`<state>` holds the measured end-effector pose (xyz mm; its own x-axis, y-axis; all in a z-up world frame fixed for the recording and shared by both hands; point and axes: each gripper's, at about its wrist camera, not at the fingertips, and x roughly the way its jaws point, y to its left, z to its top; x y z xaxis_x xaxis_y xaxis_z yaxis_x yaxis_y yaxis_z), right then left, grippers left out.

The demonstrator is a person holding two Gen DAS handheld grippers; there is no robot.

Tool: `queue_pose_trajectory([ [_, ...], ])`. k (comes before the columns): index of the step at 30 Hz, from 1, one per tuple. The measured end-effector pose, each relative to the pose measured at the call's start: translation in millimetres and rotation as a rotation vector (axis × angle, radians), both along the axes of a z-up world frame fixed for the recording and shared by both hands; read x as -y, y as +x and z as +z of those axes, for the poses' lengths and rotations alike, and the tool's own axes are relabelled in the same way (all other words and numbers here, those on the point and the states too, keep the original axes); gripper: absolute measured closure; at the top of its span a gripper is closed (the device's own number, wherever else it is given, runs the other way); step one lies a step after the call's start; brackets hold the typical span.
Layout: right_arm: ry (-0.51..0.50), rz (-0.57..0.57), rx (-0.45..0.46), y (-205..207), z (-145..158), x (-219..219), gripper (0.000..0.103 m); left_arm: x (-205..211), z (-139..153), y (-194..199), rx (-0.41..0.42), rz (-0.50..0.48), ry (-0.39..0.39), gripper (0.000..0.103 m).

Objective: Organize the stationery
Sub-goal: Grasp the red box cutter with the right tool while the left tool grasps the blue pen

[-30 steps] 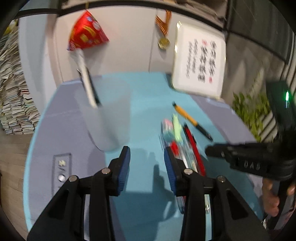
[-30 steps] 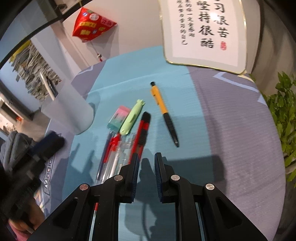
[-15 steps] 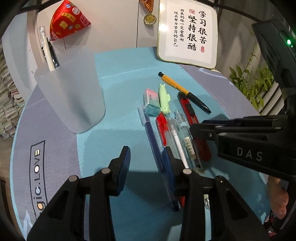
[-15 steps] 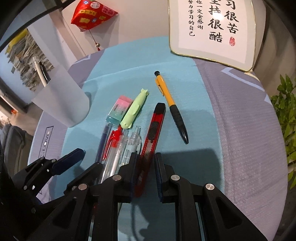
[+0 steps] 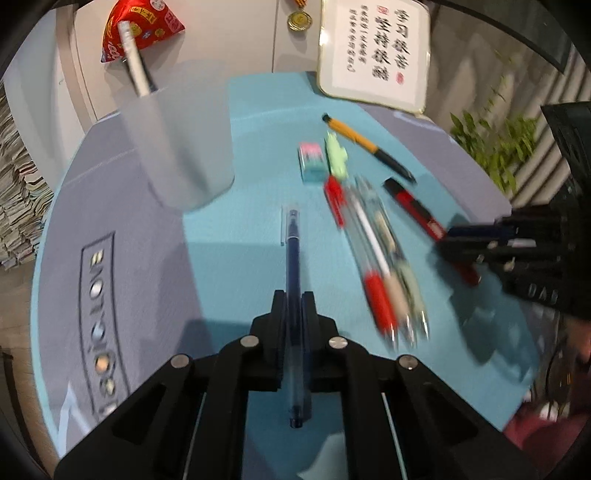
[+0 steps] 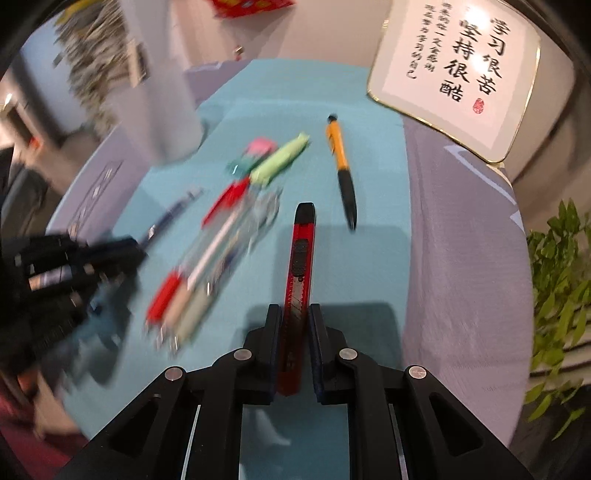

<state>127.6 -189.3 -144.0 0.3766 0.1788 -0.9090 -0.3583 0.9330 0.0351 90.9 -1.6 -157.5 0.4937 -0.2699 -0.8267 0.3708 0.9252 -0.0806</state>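
Note:
My left gripper (image 5: 293,301) is shut on a dark blue pen (image 5: 293,258) and holds it above the teal mat, pointing toward the frosted pen cup (image 5: 177,147). My right gripper (image 6: 294,314) is shut on a red utility knife (image 6: 301,254), lifted off the mat. On the mat lie a bundle of red and clear pens (image 5: 373,251), a pink-teal eraser (image 5: 312,160), a green highlighter (image 5: 336,155) and an orange-black pencil (image 6: 341,166). The cup holds a white pen (image 5: 135,62).
A framed calligraphy board (image 6: 458,70) leans at the back right. A green plant (image 6: 557,280) stands past the table's right edge. A red pouch (image 5: 142,26) hangs on the wall behind the cup.
My left gripper has closed on the blue pen and lifted it from the pile. My right gripper has closed on the red knife and raised it.

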Motion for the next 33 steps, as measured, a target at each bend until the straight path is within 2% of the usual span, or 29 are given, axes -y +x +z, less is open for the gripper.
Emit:
queue_pose_trajectory([
  [3,-0.029,0.037,0.005,-9.8,1.1,1.6,0.088,-3.2,1.7,-10.4,-0.006,-0.01,0.01,0.097],
  [6,-0.026,0.028,0.02,-4.0,2.7,-2.0,0.087,0.3,4.7,-8.1,0.008,-0.011,0.009,0.094],
  [10,-0.008,-0.034,0.017,12.2,0.9,-3.5,0.086,9.9,7.4,5.5,0.032,0.002,0.011,0.067],
  [13,0.015,-0.071,-0.004,26.0,-1.9,-4.0,0.086,18.4,3.1,18.4,0.03,0.003,0.035,0.069],
  [21,0.014,-0.086,-0.011,43.5,-2.9,-10.2,0.085,27.2,0.6,39.4,0.044,0.004,0.055,0.069],
  [22,0.018,-0.087,-0.011,45.5,-3.8,-10.9,0.085,27.5,0.6,40.5,0.045,0.001,0.056,0.073],
  [23,0.021,-0.087,-0.009,47.8,-4.0,-11.3,0.085,27.5,0.9,40.9,0.046,-0.004,0.058,0.092],
  [24,0.021,-0.085,-0.006,48.0,-3.6,-12.0,0.086,26.9,1.2,40.5,0.042,-0.012,0.055,0.094],
  [27,0.042,-0.088,-0.001,46.0,-0.3,-12.0,0.089,20.2,6.0,42.6,0.008,0.006,0.002,0.093],
  [33,0.135,-0.078,0.097,28.9,41.6,-6.5,0.089,4.3,39.6,21.1,0.086,0.035,-0.07,0.093],
])
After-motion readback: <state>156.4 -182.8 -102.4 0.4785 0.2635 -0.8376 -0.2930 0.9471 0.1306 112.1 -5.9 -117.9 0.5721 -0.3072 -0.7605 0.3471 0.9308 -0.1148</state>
